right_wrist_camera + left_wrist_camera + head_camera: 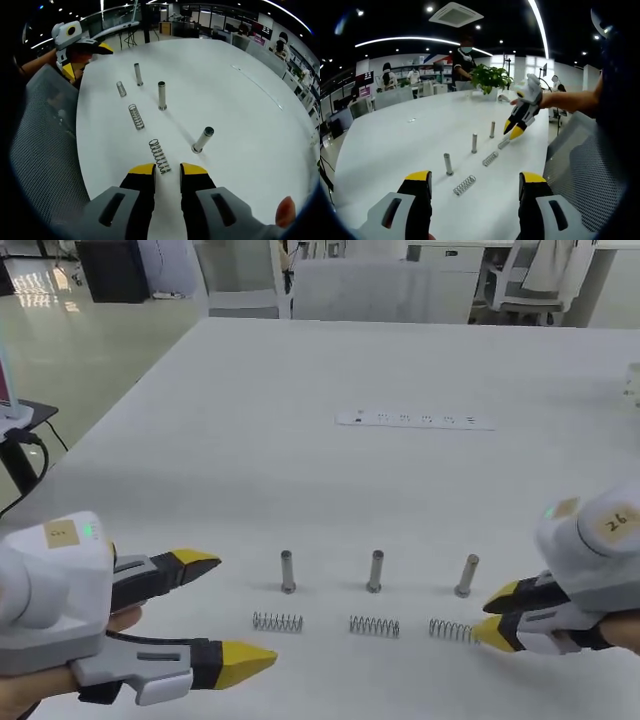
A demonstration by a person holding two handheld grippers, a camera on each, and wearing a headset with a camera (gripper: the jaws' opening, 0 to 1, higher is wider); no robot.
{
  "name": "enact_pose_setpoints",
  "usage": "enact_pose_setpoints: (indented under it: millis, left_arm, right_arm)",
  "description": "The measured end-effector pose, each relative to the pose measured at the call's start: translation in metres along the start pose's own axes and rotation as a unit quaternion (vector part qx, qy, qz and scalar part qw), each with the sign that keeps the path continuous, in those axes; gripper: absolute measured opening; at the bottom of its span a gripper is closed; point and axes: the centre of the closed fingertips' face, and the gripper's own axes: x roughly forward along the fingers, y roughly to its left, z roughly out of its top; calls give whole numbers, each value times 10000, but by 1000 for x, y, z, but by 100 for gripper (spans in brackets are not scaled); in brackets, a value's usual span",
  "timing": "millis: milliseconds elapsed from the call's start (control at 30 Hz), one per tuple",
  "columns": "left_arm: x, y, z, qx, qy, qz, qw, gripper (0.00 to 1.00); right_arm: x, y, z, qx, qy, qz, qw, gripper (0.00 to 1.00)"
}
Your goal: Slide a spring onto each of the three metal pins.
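Right tool [167, 170]: released; jaws parted by a narrow gap, nothing clamped; low over the counter [235, 115], with the near end of the right spring [159, 155] lying at the mouth of the gap
Right tool, head view [492, 615]: its lower yellow tip touches the end of the right spring [450, 630]
Left tool [475, 177]: released; jaws spread wide, holding nothing; pointed along the row of springs
Left tool, head view [225, 610]: at the near left; its lower tip is near the left spring [277, 621], not touching
Springs: three lie flat on the counter in one row, end to end with gaps; the middle spring [374, 626] lies between the other two; each lies just on the person's side of a pin, apart from it
Pins: left pin [287, 571], middle pin [376, 570] and right pin [467, 575] stand on end in a row, evenly spaced
Counter: white, broad, rounded at its edge in the gripper views
Power strip [415, 420]: white; lies flat well beyond the pins
Chair [580, 170]: grey mesh back; just beside the counter's near edge
Plant [490, 77]: green and leafy; at the far end of the counter
People: several stand in the room beyond the plant
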Motion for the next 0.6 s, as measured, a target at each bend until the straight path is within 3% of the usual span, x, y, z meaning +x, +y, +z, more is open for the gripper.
enact_pose_setpoints:
  millis: [600]
  left_arm:
    - [-1, -3, -1, -23, 5, -35, 10000, 65]
  right_arm:
    - [16, 5, -6, -445, 304, 187, 9984, 13]
